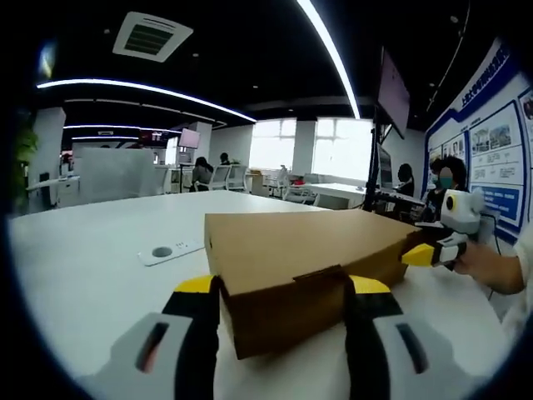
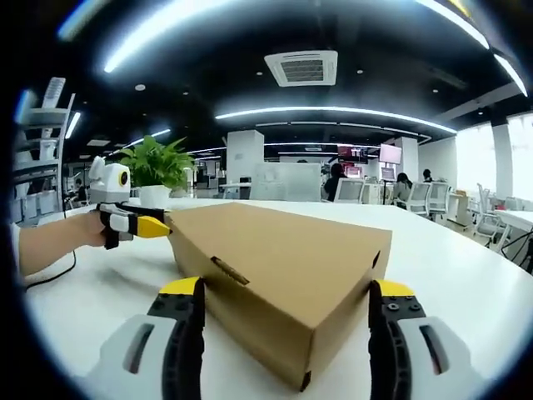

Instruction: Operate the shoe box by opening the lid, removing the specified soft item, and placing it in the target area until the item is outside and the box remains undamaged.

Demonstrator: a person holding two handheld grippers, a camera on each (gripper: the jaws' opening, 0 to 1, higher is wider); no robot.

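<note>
Cardboard shoe box [image 1: 304, 267], lid closed, rests on the white surface [image 1: 92, 267] lengthwise between my tools: left tool [image 1: 283, 292] spread wide astride one short end, right tool [image 2: 287, 304] equally released astride the opposite end, neither visibly clamping

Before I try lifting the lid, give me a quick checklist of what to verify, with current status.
1. Shoe box lid closed, front tab tucked: ok.
2. Left gripper jaws open, straddling one end of the box: ok.
3. Right gripper jaws open, straddling the opposite end: ok.
4. Box undamaged: ok, no dents or tears visible.
5. Soft item inside: cannot tell, lid hides it.
6. Target area on the white table: cannot tell, nothing marks it.
</note>
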